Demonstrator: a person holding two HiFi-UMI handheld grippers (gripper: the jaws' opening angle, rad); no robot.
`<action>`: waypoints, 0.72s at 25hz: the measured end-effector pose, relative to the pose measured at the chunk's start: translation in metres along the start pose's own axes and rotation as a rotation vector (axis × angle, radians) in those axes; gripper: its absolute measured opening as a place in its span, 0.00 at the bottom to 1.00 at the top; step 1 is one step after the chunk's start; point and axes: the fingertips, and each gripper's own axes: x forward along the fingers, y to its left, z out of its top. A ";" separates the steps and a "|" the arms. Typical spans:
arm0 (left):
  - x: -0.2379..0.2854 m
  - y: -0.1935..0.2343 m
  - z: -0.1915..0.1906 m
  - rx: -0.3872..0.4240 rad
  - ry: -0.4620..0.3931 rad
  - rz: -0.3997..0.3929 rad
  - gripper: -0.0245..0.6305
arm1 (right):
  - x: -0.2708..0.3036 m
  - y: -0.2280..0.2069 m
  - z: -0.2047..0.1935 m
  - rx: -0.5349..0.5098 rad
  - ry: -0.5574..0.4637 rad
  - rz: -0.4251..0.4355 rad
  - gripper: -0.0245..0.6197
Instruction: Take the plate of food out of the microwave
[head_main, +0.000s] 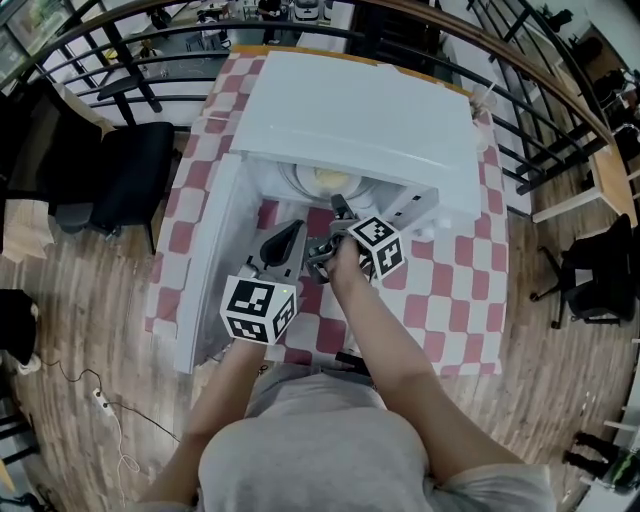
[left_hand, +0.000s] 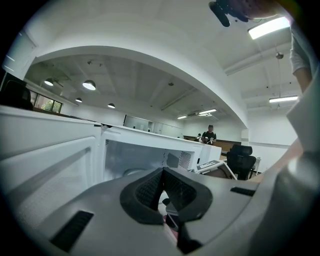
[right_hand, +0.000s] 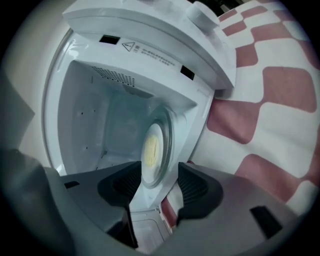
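Observation:
A white microwave (head_main: 350, 110) stands on the checkered table (head_main: 455, 290), its door (head_main: 205, 265) swung open to the left. Inside, a plate of yellow food (head_main: 330, 180) rests on the glass turntable; in the right gripper view the plate (right_hand: 151, 150) appears edge-on, straight ahead. My right gripper (head_main: 340, 208) is at the mouth of the cavity. Its jaws (right_hand: 159, 171) stand apart on either side of the plate's near rim, and I see no pad pressing on it. My left gripper (head_main: 288, 238) hangs lower, in front of the opening, with its pads (left_hand: 163, 172) together and nothing between them.
The open door walls off the left side of the opening. A black chair (head_main: 130, 170) stands left of the table, and a curved railing (head_main: 520, 60) runs behind it. The red-and-white cloth (right_hand: 270, 95) spreads out to the right of the microwave.

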 end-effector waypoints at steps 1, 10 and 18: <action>0.001 0.000 -0.001 0.002 0.003 0.000 0.04 | 0.003 -0.003 -0.001 0.017 0.003 -0.019 0.42; 0.008 0.007 -0.002 0.001 0.012 0.006 0.04 | 0.030 -0.012 -0.008 0.137 0.020 -0.091 0.42; 0.007 0.019 -0.006 -0.014 0.015 0.032 0.04 | 0.037 -0.023 -0.012 0.155 0.040 -0.158 0.39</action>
